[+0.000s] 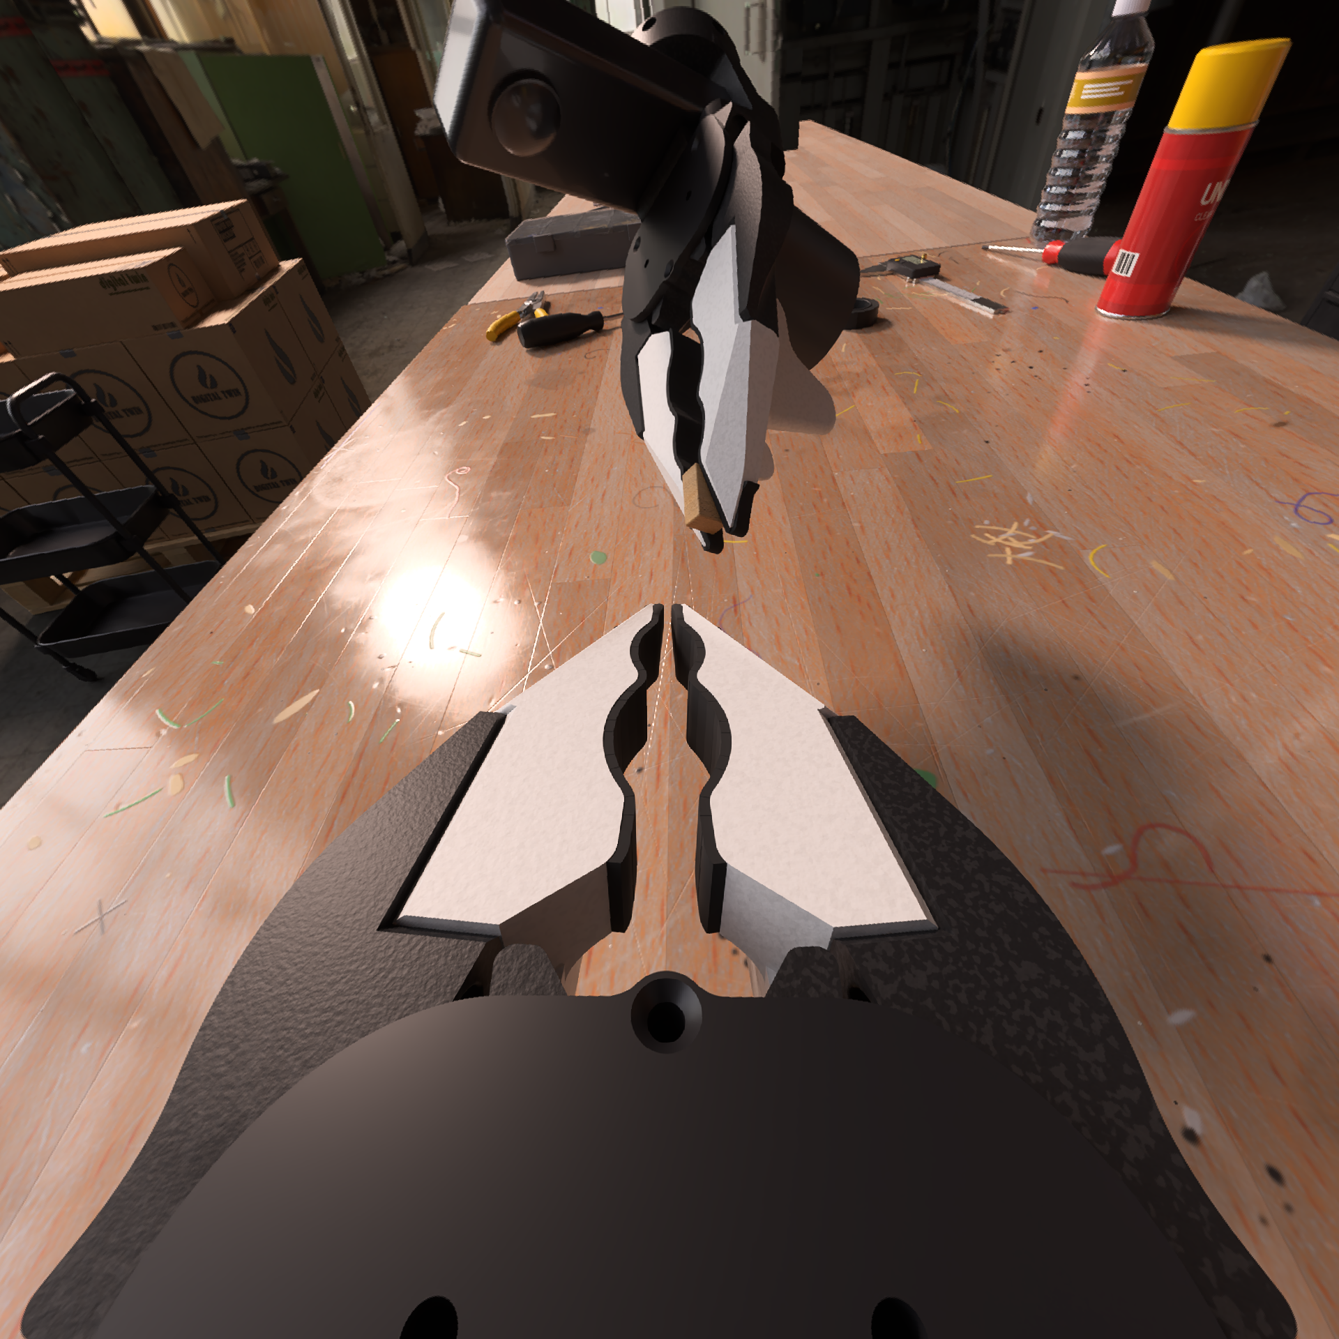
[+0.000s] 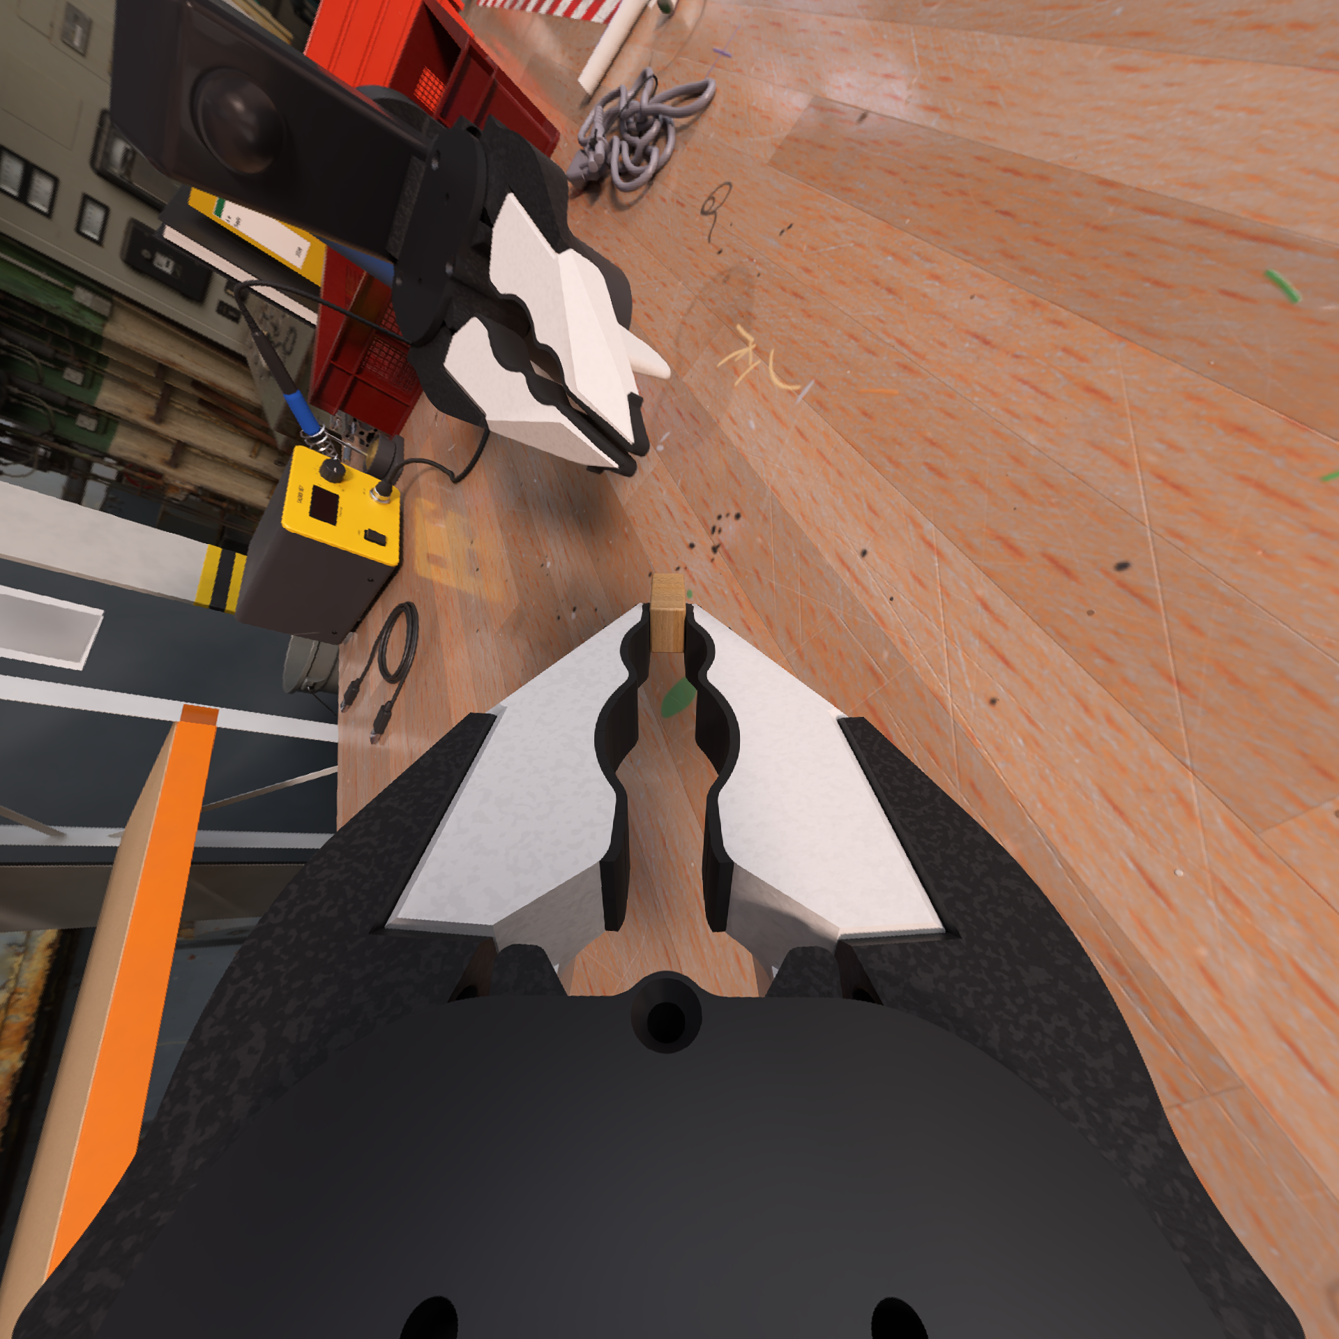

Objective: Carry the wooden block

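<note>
While my right gripper (image 2: 667, 616) clamps the wooden block (image 2: 667, 613) at frame centre, clear of the workbench (image 2: 1014, 507), I judge the carry underway; left gripper (image 1: 667, 612) closed, empty. Next: steady transport.

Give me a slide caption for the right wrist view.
Right gripper pinches a small wooden block at its fingertips above a scratched workbench.

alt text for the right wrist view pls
The right gripper is shut on a small wooden block at its fingertips, above a scratched wooden workbench. The left gripper hangs empty beyond it, near a yellow-faced box and red crate.
</note>
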